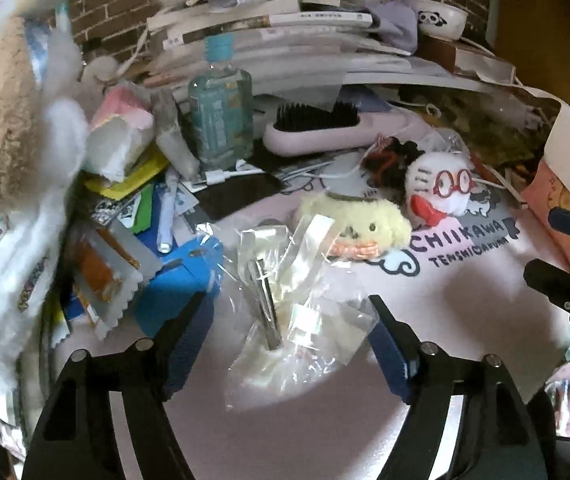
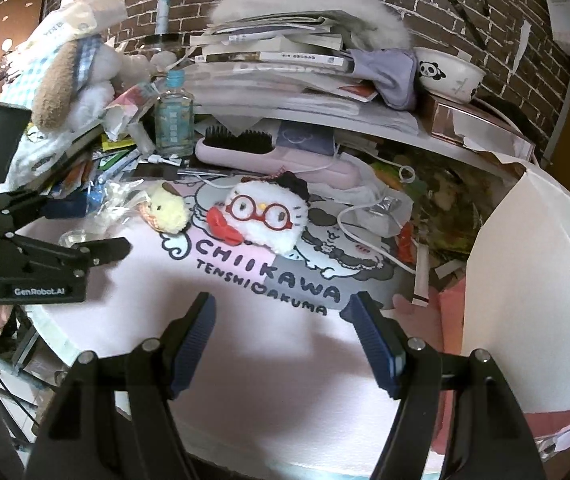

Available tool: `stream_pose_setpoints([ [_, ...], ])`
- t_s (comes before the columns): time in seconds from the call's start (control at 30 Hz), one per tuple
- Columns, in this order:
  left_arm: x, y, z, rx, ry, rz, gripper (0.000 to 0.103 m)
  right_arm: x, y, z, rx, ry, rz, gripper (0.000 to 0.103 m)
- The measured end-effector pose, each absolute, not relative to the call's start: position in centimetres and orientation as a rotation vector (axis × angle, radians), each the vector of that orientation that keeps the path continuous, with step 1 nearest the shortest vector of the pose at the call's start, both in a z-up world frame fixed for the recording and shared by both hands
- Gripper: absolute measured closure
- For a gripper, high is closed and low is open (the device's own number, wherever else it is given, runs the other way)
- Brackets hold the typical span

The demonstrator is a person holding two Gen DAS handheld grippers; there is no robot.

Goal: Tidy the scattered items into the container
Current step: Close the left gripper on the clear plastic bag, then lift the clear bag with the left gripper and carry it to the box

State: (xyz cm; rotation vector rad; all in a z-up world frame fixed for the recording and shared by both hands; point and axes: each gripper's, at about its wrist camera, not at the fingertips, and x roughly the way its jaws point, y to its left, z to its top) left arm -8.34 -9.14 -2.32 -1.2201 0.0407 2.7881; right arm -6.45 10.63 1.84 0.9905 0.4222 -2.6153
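A cluttered desk covered by a pink mat [image 2: 269, 380] printed with cartoon lettering, seen from two hand-held grippers.

The left gripper [image 1: 291, 320] hangs low over the mat with its jaws wide apart and empty. Directly between and just ahead of them lies a crinkled clear packet [image 1: 285, 312] with a slim dark metal piece inside. The packet's long axis runs roughly away from the camera, in line with the jaws' reach, so the jaws sit on either side of its width. The packet rests on the mat and touches neither jaw.

The right gripper [image 2: 281, 316] hovers over bare mat, jaws also apart and holding nothing. It is well apart from the packet, so the left is clearly the nearer one.

Beyond the packet sit a yellow plush [image 1: 359, 224] and a white plush [image 2: 263, 216] with red glasses. A white box [image 2: 533, 280] with an open side stands at the far right, just beside the right gripper; it is likely the container.

A short forward reach and a squeeze by the left gripper would probably take the packet.
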Motion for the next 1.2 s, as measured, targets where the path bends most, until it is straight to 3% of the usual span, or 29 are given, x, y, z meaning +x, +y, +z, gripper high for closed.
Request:
stream_pose_setpoints([
  [0.1, -8.4, -9.2, -2.1, -1.231, 0.028, 2.786, 0.068, -6.6, 11.2, 1.9, 0.996, 0.402, -2.625, 0.036],
  [0.37, -8.1, -8.2, -1.8, -1.232, 0.054, 2.778, 0.088, -7.1, 12.5, 1.7, 1.021, 0.385, -2.648, 0.036],
  [0.7, -7.4, -7.7, -1.1, -1.214, 0.044, 2.786, 0.091, -7.2, 13.9, 1.9, 1.034, 0.367, -2.676, 0.036],
  [1.2, -8.4, -1.4, 6.7, -0.967, 0.133, 2.676, 0.091, -6.7, 12.9, 1.6, 1.024, 0.389, -2.648, 0.036],
])
